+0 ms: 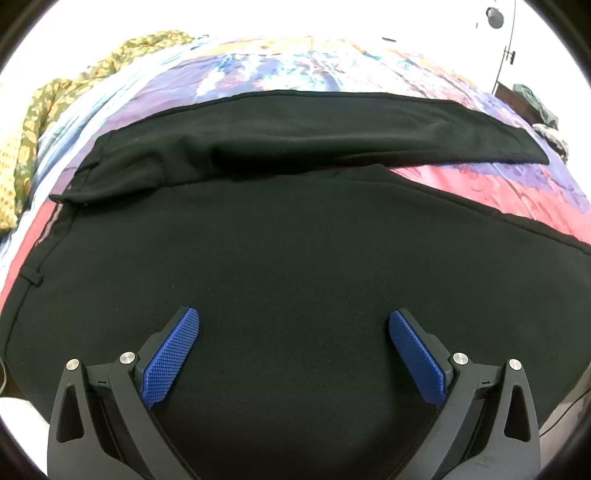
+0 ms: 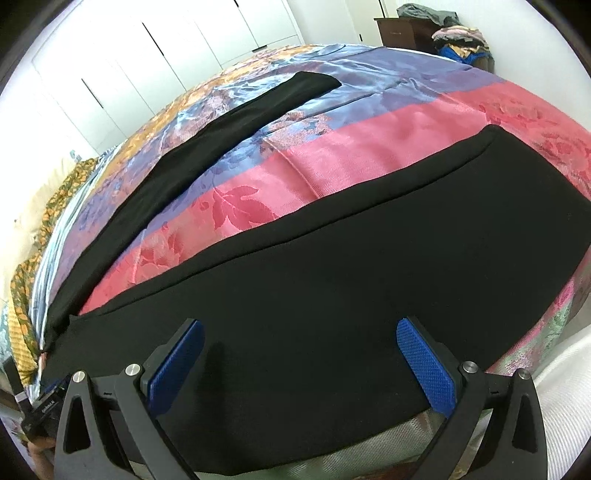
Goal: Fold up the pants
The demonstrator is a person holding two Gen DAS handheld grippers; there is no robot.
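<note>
Black pants (image 1: 280, 251) lie flat on a bed with a pink, purple and blue floral cover (image 1: 517, 192). The waistband is at the left in the left wrist view, the two legs spread apart toward the right. My left gripper (image 1: 293, 325) is open just above the near leg's upper part, holding nothing. In the right wrist view the near leg (image 2: 351, 266) runs across the frame and the far leg (image 2: 207, 147) lies beyond it. My right gripper (image 2: 300, 334) is open above the near leg at the bed's front edge, holding nothing.
A yellow-green floral cloth (image 1: 44, 122) lies bunched at the bed's far left. White wardrobe doors (image 2: 155, 48) stand behind the bed. A dark wooden cabinet with piled clothes (image 2: 443, 29) is at the far right corner.
</note>
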